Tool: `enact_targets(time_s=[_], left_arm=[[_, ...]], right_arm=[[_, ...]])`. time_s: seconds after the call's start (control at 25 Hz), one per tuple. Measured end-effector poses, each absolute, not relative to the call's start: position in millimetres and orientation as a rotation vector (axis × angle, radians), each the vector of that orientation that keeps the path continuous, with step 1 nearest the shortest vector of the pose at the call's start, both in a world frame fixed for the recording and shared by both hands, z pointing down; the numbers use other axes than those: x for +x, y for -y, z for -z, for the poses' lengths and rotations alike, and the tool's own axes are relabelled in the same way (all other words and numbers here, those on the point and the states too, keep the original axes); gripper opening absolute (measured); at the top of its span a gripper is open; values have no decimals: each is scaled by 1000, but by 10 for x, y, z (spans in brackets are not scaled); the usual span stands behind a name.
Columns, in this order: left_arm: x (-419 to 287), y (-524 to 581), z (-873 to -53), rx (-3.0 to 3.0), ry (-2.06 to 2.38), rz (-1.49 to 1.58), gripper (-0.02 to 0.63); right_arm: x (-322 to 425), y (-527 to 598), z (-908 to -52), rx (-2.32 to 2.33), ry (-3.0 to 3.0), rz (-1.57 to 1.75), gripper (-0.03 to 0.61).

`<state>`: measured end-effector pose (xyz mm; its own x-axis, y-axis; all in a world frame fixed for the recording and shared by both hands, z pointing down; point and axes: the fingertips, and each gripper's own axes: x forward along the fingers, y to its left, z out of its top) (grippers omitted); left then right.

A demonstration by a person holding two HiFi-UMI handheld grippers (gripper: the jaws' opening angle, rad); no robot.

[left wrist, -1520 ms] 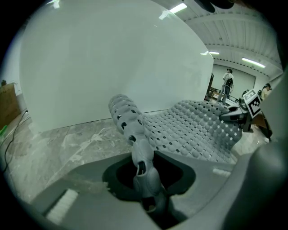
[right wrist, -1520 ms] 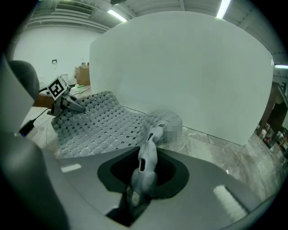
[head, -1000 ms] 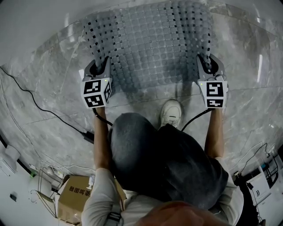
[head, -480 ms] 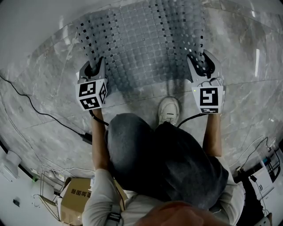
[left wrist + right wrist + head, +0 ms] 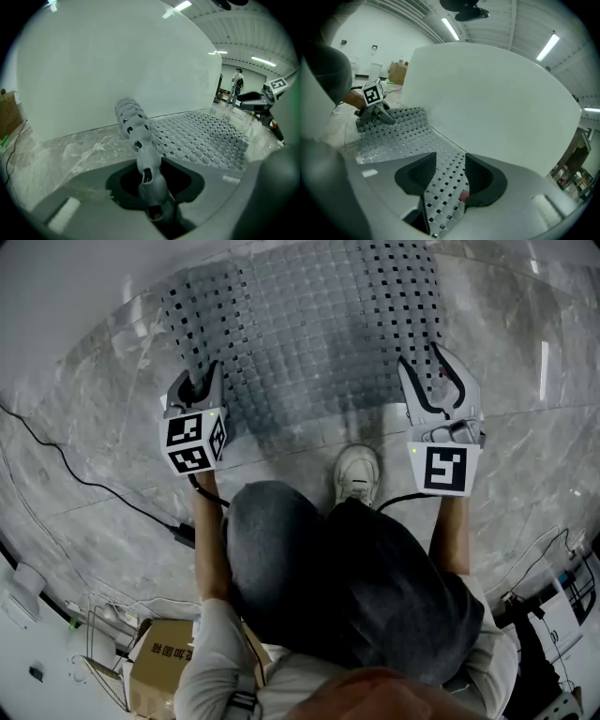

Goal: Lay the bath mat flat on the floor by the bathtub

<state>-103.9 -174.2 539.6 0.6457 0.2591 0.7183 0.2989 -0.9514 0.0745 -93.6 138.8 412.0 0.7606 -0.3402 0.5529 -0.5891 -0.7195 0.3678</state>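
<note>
Fingers: left gripper clamps one bath mat; right gripper opening round it.

A cardboard box is seen at the lower left, a black cable is laid near it, a white shoe is worn on one foot, and a distant person is seen standing under ceiling lights.

Grey marble floor is gleaming under ceiling strip lights; a cardboard box is sitting near a black cable
</note>
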Motion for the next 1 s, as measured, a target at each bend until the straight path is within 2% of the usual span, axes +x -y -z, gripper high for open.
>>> enact_targets(time_s=[0.36, 1.0], left_arm=[[-1049, 1743, -5347, -2820, 476, 1188, 118], [-1071, 1640, -5038, -2858, 552, 1122, 197]], right_arm=[[-974, -1280, -4262, 2436, 747, -650, 198], [-1116, -744, -4462, 2425, 933, -648, 198]])
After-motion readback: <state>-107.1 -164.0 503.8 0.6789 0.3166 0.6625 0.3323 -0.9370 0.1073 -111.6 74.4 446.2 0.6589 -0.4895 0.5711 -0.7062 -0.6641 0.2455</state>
